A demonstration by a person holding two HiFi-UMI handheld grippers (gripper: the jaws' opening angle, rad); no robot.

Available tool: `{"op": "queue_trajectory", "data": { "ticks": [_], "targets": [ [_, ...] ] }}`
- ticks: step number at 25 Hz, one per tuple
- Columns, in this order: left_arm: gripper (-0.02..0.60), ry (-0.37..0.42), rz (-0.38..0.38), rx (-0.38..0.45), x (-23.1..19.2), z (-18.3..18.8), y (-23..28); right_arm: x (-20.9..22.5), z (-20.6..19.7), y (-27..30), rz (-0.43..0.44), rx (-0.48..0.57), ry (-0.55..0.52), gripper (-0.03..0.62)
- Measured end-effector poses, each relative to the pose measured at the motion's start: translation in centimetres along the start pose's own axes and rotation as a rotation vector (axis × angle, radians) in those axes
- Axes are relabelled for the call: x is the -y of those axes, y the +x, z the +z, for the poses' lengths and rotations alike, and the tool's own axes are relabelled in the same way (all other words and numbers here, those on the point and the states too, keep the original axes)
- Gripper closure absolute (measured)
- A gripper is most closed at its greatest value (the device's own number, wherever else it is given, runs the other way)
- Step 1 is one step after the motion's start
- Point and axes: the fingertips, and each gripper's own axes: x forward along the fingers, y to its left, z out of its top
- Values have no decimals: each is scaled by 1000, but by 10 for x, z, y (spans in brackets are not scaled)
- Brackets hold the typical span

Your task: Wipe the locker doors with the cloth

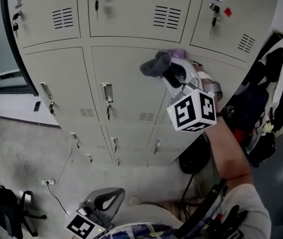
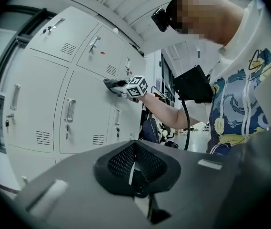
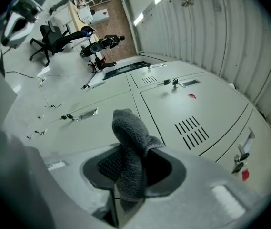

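Two grippers, left [image 1: 106,199] and right [image 1: 171,66], one cloth [image 1: 156,63], lockers [image 1: 131,78] three across.
Each gripper carries one marker cube [image 1: 193,111], so two cubes in the head view. One arm [image 1: 228,148] shows. The top row counts three doors [image 1: 131,14], each with one vent [image 1: 167,16]. Two more vents sit on the row below, making five clear in all. That lower row shows two handles [image 1: 106,92]. Two red stickers [image 1: 228,12] mark the top row.
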Motion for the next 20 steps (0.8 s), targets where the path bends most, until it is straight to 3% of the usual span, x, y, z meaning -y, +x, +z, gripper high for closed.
{"op": "queue_trajectory", "data": {
  "ticks": [8, 20],
  "targets": [
    [580, -10, 65, 8, -33, 9, 36, -26, -21, 14, 22, -3, 18, 482],
    [580, -16, 63, -10, -58, 11, 53, -164, -69, 21, 243, -86, 129, 482]
  ]
}}
